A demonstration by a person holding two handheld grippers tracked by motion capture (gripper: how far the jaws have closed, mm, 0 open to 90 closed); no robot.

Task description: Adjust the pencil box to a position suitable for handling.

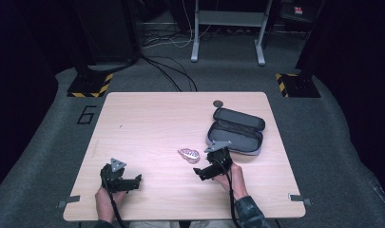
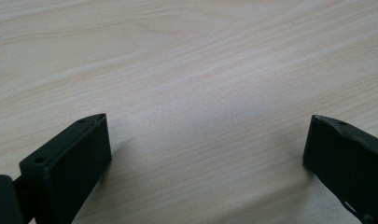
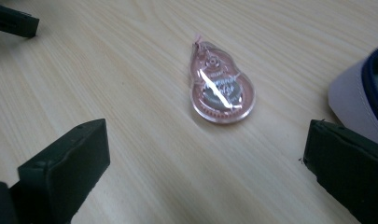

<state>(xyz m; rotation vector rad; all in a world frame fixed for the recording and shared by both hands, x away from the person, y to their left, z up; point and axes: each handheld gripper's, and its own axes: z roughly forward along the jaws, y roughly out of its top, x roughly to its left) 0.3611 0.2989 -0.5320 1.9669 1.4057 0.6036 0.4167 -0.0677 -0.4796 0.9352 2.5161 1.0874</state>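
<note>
Both forearms come in from the near edge of the wooden table [image 1: 147, 118], each hand wrapped around a black gripper held low over the surface. The right gripper [image 1: 199, 172] sits right of centre, its hand [image 1: 228, 179] behind it with a dark patterned sleeve [image 1: 249, 213] trailing toward the table's near edge; the tool is angled to the person's left and a little forward, with its grey three-cornered plate on top. In the right gripper view its two black jaws stand spread wide with nothing between them but bare wood, and the pink, pear-shaped tape dispenser [image 3: 220, 86] lies flat on the table just ahead of the gap, untouched, its narrow tip pointing away from the jaws. From above the same dispenser [image 1: 188, 154] rests near the middle of the table, just beside the right gripper and close to the left of the open grey pencil case [image 1: 237, 129], whose pale edge also shows at the right border of the right gripper view. The left gripper [image 1: 138, 179] is held near the front left part of the table, well apart from the dispenser, pointing toward the right with its hand [image 1: 106, 195] behind it; in the left gripper view its jaws are likewise parted wide over empty wood grain, holding nothing
</note>
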